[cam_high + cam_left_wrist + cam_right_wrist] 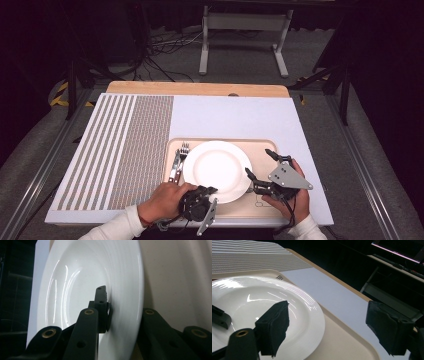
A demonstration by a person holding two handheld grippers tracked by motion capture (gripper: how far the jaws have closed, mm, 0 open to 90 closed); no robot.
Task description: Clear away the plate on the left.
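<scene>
A white plate (215, 167) lies on a beige tray (261, 147). Two forks (178, 160) rest on the tray along its left side. My left gripper (212, 190) is rolled on its side at the plate's near rim. In the left gripper view the plate (75, 277) has its rim between the jaws: one pad lies on the upper face and the other jaw sits behind the rim. My right gripper (260, 164) stands open just right of the plate. In its own view, the right gripper (328, 306) has one jaw over the plate (249, 300) and the other beyond the tray (337, 340).
The tray sits on a white mat with a striped and dotted panel (125, 150) on its left half. A wooden table edge (200, 88) shows behind the mat. A white table frame (245, 30) and cables lie on the floor beyond.
</scene>
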